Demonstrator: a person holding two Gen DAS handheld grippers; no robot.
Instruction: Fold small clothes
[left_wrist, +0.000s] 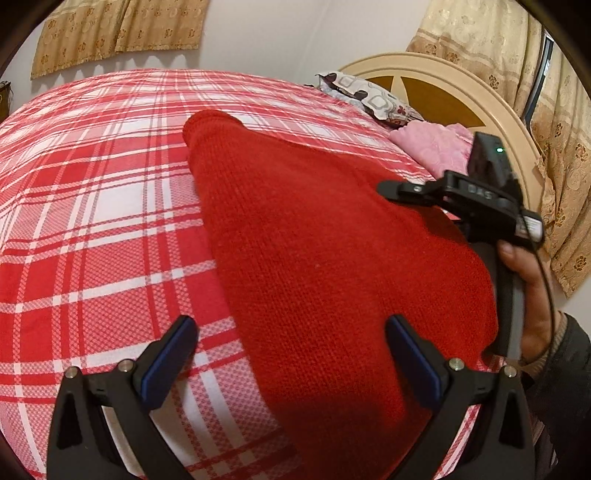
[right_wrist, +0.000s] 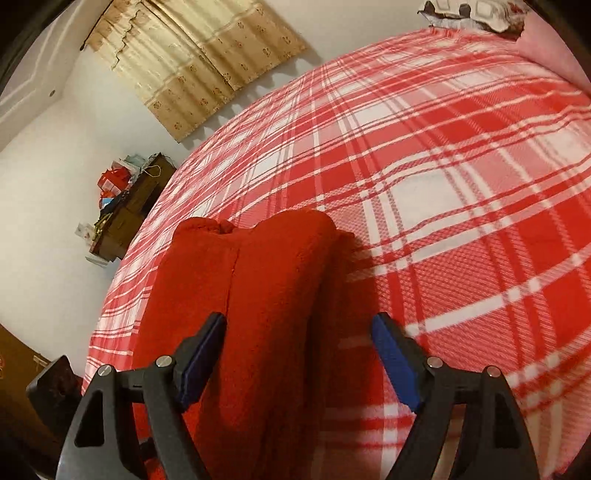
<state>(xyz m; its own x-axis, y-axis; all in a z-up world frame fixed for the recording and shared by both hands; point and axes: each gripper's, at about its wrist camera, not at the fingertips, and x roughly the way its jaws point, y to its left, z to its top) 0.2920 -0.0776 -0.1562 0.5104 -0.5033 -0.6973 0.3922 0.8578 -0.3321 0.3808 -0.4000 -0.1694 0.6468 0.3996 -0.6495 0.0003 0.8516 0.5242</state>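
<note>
A red knitted garment (left_wrist: 325, 258) lies on a bed covered by a red and white checked sheet (left_wrist: 92, 221). Which kind of garment it is cannot be told: it is folded or bunched into one long strip, and its near end runs out of the bottom of both views. In the right wrist view it shows as two rounded folds (right_wrist: 258, 295) side by side with a seam line between them, and that picture is slightly blurred.

There are two grippers. The left gripper (left_wrist: 291, 354) has its blue-padded jaws wide apart; the garment's left edge lies between them, and the pads do not press on it. The right gripper (right_wrist: 299, 354) also stands wide apart, with the folded cloth beneath and between its pads, gripped by neither. In the left wrist view the right gripper's black body (left_wrist: 480, 199) appears at the right, held by a hand (left_wrist: 532, 295) whose sleeve is cut off by the picture's edge.

At the far right of the bed lie one patterned pillow (left_wrist: 365, 96) and one pink cloth (left_wrist: 436, 147), against a cream headboard (left_wrist: 461, 85). Two curtains (left_wrist: 118, 33) hang on the far wall. A dark cabinet (right_wrist: 129, 214) piled with small items, too small to make out, stands beyond the bed's left edge.

Left of and beyond the garment, the sheet lies flat out to the bed's edges.
</note>
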